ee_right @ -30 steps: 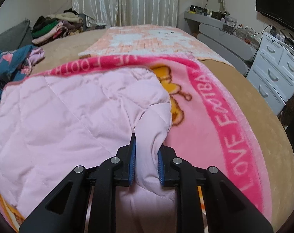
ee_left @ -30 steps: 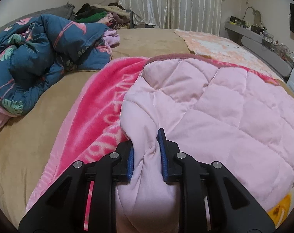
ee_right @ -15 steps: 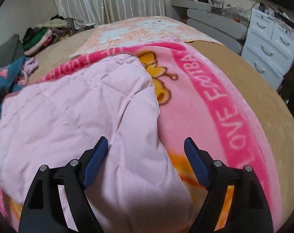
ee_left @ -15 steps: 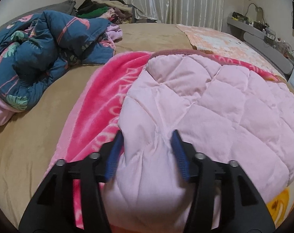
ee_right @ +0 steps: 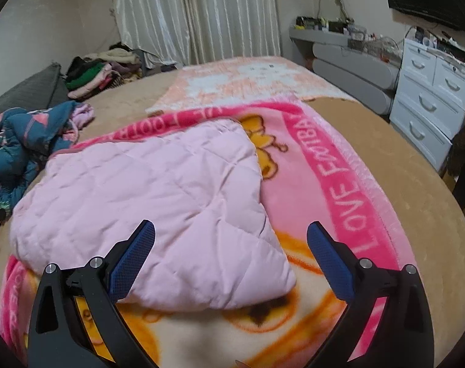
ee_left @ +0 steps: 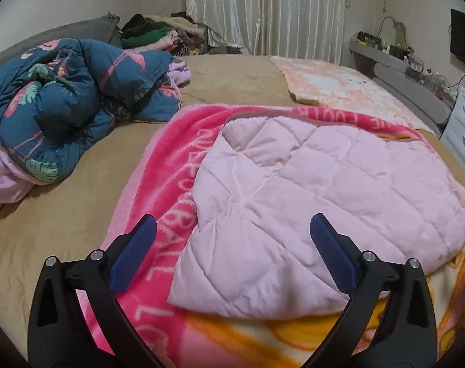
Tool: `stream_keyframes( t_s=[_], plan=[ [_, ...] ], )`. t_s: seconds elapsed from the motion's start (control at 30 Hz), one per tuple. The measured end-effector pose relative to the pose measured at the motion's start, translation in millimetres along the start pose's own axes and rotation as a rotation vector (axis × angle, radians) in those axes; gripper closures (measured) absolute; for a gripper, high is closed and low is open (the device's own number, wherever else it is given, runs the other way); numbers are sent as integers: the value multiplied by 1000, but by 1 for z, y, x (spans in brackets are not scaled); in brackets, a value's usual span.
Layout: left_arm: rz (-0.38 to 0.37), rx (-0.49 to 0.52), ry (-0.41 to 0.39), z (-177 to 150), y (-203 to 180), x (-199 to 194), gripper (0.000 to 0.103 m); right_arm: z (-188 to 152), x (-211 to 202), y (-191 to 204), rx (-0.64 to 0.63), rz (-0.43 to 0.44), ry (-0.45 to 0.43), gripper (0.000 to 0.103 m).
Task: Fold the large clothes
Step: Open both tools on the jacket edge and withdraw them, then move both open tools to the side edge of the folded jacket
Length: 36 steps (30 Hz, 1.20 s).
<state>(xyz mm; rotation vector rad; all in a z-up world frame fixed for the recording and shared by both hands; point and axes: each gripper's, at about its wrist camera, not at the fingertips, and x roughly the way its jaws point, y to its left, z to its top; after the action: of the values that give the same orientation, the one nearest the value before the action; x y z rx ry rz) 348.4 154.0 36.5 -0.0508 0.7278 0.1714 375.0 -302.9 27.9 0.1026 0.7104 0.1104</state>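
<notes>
pink quilted jacket (ee_left: 318, 196) lies folded flat on the pink blanket (ee_left: 171, 184), spread there as a clean folding surface; left gripper (ee_left: 232, 242) and right gripper (ee_right: 231, 240) hover at jacket's near edge, both spread wide, holding nothing

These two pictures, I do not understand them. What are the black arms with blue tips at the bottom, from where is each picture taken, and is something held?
A person holds one two-finger gripper in each hand, and a wide-angle camera on each looks forward along its fingers. One picture comes from the left gripper, the other from the right gripper. The blue parts are the finger pads. Both grippers are open and hold nothing. Before them, a folded pale pink quilted garment lies on a bright pink printed blanket, spread over a tan bed. A crumpled dark blue flamingo-print quilt lies to the left.
</notes>
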Motion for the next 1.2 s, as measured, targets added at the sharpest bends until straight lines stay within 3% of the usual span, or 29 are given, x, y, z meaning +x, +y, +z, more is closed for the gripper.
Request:
stream_keyframes(
  t_s=[0.57, 1.07, 1.2],
  plan=[
    [-52, 18, -89, -37, -2, -100, 9, -32, -119, 17, -23, 77, -135, 4],
    [-77, 17, -86, -79, -11, -131, 9, -70, -160, 23, -7, 105, -156, 4],
    [-61, 32, -90, -90, -14, -136, 9, -80, -165, 25, -20, 64, -178, 4]
  ],
)
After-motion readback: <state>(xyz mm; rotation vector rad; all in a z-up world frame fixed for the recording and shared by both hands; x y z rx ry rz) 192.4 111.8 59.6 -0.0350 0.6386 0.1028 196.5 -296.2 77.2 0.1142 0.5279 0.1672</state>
